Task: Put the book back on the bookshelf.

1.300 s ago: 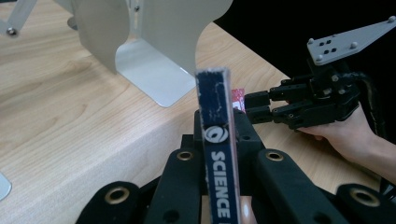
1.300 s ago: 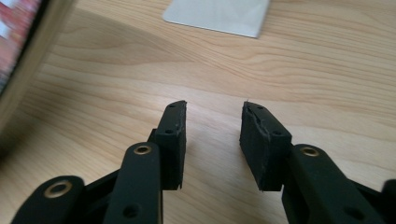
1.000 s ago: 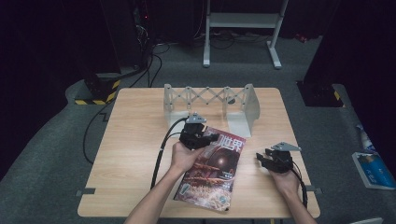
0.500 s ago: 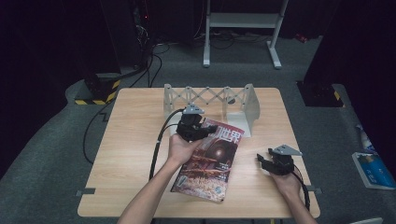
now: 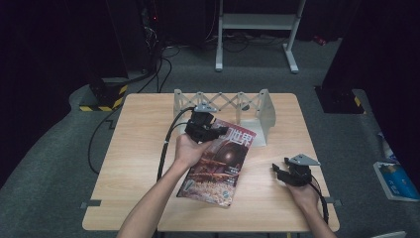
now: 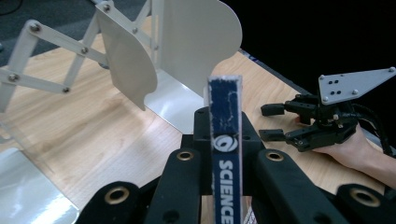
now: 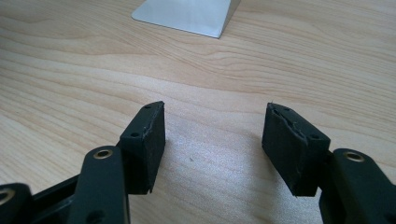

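A magazine (image 5: 218, 168) with a dark red cover is raised at its far end above the wooden table (image 5: 143, 148), its near end low by the front. My left gripper (image 5: 217, 132) is shut on its top edge near the spine. In the left gripper view the blue spine (image 6: 225, 154), printed "SCIENCE", stands upright between the jaws of the left gripper (image 6: 225, 161). A white expanding book rack (image 5: 223, 104) stands just beyond, its end plates (image 6: 187, 46) close ahead. My right gripper (image 5: 277, 172) rests open on the table at the right, the right gripper (image 7: 215, 140) holding nothing.
The rack's flat base plate (image 7: 187, 14) lies ahead of the right gripper. Black cables (image 5: 166, 144) trail from the left gripper across the table. Beyond the table are a white stand (image 5: 257, 29) and a yellow-black striped block (image 5: 101, 101) on the floor.
The left gripper has lifted the magazine's far end and carried it toward the rack. The right gripper has drawn slightly back toward the front right.
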Action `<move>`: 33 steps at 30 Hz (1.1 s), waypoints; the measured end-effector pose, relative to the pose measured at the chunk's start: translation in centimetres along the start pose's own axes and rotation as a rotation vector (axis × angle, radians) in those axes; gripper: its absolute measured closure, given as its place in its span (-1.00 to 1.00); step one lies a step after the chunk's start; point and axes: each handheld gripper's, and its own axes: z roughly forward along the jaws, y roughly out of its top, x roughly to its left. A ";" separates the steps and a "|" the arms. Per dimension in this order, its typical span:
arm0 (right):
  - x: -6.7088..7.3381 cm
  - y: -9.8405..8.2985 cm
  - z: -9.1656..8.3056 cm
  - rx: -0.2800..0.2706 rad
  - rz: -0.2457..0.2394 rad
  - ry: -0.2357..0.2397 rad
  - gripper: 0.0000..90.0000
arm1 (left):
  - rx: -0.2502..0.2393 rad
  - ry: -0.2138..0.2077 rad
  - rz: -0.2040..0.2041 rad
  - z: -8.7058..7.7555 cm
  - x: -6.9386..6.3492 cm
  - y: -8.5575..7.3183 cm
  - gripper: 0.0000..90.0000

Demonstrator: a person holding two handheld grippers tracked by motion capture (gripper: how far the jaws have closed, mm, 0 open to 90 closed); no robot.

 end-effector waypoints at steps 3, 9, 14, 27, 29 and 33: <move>0.0 0.0 0.0 0.000 0.000 0.000 -0.12 | 0.006 0.011 0.009 -0.4 0.1 0.4 0.86; 0.0 0.0 0.0 0.000 0.000 -0.001 -0.12 | 0.022 0.033 0.019 -1.5 0.6 1.3 0.86; 0.0 0.0 0.0 0.000 -0.003 -0.001 -0.12 | 0.034 0.055 0.023 -2.3 1.2 1.9 0.86; 0.1 0.0 0.0 0.000 -0.001 -0.001 -0.12 | 0.025 0.126 -0.021 -3.9 3.6 2.3 0.85; 0.1 0.0 0.0 0.001 -0.002 -0.001 -0.12 | 0.022 0.136 -0.026 -4.3 3.9 2.3 0.85; 0.1 0.0 0.0 0.000 -0.001 -0.001 -0.11 | 0.007 0.157 -0.036 -5.1 4.5 2.5 0.85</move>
